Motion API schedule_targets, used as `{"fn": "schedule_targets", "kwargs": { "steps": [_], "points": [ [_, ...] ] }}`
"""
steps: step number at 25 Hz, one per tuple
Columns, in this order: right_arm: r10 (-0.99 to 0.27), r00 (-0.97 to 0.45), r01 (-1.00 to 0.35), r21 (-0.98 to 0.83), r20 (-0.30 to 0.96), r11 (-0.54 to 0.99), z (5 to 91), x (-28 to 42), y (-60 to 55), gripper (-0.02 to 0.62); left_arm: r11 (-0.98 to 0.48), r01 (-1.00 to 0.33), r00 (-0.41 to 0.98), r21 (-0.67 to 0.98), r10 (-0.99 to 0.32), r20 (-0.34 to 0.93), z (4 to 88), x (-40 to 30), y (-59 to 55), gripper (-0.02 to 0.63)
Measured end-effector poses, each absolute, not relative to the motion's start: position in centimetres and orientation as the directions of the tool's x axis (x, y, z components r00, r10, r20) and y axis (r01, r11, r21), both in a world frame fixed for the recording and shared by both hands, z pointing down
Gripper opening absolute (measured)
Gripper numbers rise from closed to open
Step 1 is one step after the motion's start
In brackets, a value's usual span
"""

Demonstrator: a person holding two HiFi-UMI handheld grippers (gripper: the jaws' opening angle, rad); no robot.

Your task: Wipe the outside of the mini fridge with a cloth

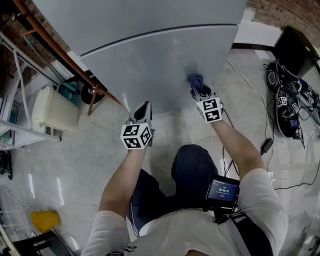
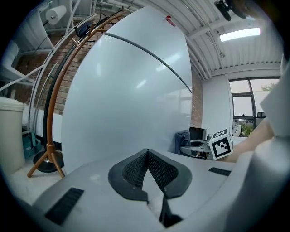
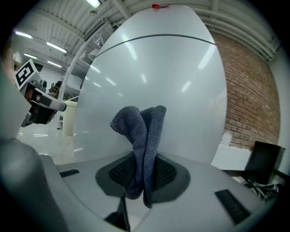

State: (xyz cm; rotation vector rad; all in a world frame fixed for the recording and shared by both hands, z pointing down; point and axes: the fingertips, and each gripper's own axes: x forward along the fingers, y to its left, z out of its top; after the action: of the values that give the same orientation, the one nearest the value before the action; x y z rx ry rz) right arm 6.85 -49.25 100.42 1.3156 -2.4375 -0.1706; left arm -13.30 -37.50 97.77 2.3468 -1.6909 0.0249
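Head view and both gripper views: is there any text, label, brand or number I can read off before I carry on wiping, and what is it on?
Small screen at the person's waist: a row of digits, too small and blurred to read.
Marker cubes: black and white square patterns only, no letters or numbers.
Mini fridge: no brand or label shows; the red mark at its top is too small to read.
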Motion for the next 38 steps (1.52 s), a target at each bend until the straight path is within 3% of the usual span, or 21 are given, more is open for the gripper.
{"fn": "schedule_targets", "kwargs": {
  "steps": [10,19,31,38],
  "points": [
    [-0.883,-0.380,-0.869,0.221,0.276,0.443,100.9,14.3,-52.0,0.083,-0.316,-0.931,0.345,0.182,-0.924,0.163,97.8,-10.2,-38.4,0.000],
    [-0.878,-0.395,-0.878,0.172,0.269,0.448,100.6,13.4,-50.9,0.083,-0.306,-0.936,0.333,0.176,-0.930,0.153,97.3,-11.0,-38.3,0.001],
    [-0.843,-0.517,-0.833,0.143,0.148,0.535,95.0,7.6,-47.0,0.083,-0.331,-0.932,0.341,0.147,-0.939,0.049,94.2,-12.1,-40.0,0.000],
    [-0.829,-0.540,-0.821,0.129,0.144,0.556,90.4,7.1,-45.6,0.083,-0.316,-0.935,0.332,0.160,-0.940,0.081,90.8,-11.6,-40.5,0.000]
  ]
}}
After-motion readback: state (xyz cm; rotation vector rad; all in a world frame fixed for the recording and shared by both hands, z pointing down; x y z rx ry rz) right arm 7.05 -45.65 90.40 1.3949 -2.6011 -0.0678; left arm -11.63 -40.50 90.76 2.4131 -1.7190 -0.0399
